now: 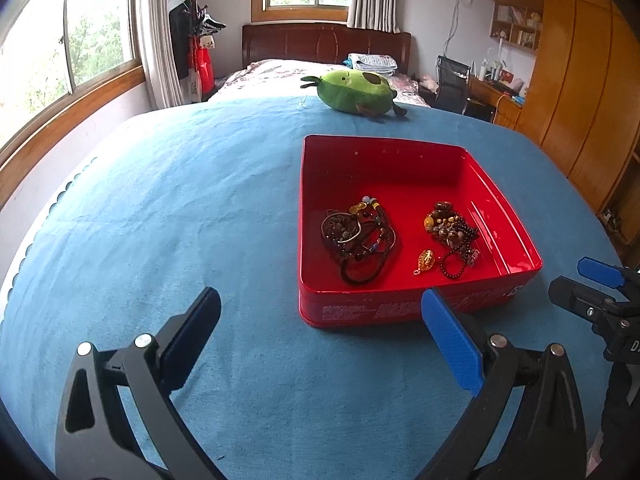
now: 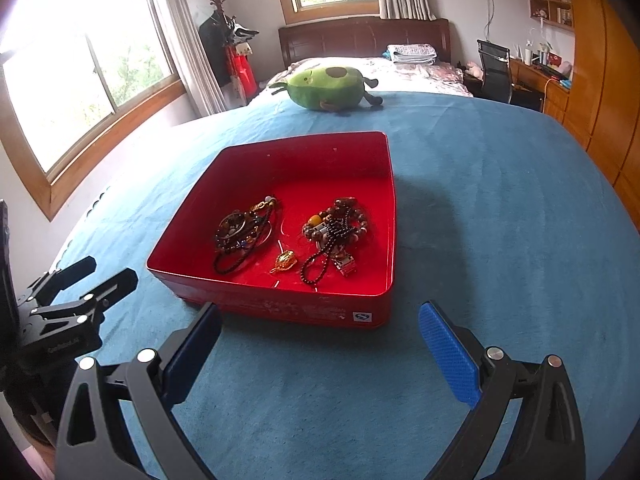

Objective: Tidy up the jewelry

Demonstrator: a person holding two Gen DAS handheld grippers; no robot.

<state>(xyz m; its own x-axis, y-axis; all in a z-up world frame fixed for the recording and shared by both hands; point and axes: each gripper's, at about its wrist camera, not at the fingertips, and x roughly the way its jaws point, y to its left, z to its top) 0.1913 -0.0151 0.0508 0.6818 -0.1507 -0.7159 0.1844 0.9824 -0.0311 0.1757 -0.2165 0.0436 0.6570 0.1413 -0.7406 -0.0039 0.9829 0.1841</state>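
A red tin box stands on a blue cloth. Inside lie a dark tangle of bracelets and cords, a pile of brown bead strings and a small gold charm. My left gripper is open and empty, just in front of the box and left of it. My right gripper is open and empty, just in front of the box's near wall. Each gripper also shows at the edge of the other's view: the right, the left.
A green avocado plush lies at the cloth's far edge. Beyond it are a bed, windows, a coat rack, a desk with a chair and wooden wardrobes on the right.
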